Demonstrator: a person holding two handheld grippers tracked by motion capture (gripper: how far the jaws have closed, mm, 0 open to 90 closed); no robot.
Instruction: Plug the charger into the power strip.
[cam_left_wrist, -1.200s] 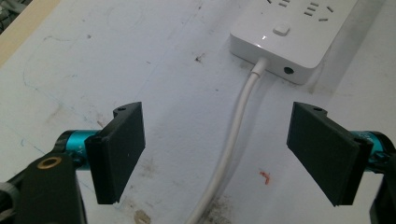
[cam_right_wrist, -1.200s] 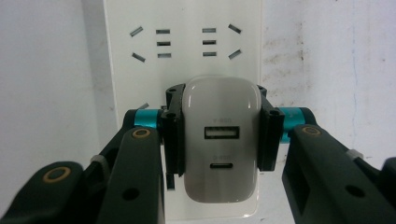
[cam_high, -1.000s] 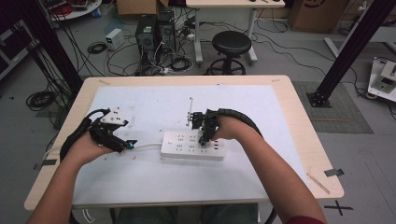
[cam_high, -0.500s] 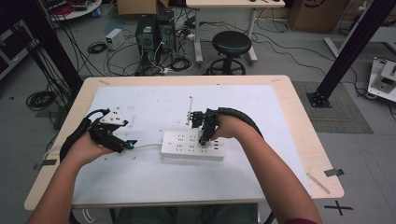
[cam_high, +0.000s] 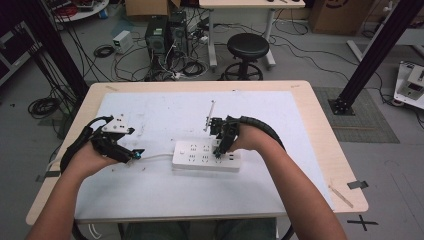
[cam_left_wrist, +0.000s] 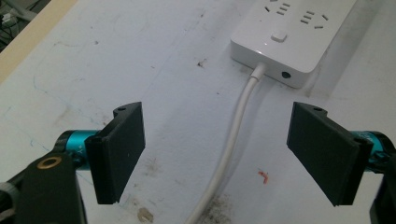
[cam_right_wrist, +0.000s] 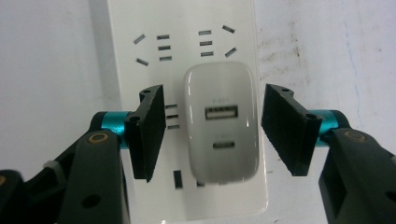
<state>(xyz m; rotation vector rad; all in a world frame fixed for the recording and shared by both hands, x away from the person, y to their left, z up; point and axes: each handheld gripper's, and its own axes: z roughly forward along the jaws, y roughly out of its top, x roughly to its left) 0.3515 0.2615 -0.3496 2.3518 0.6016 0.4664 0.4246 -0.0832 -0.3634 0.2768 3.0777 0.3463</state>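
Two grippers at work: right gripper (cam_right_wrist: 212, 133) just spread its jaws off charger (cam_right_wrist: 220, 126), seated in strip (cam_high: 206, 156); left gripper (cam_left_wrist: 229, 154) gaped astride cord (cam_left_wrist: 233, 130), steadying nothing.

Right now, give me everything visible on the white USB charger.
The charger is a white, glossy, rounded plastic block with two ports on its face, one wide, one a small oval. It sits plugged into the white power strip, face up. The right gripper has just been opening; its jaws flank the charger with gaps either side.
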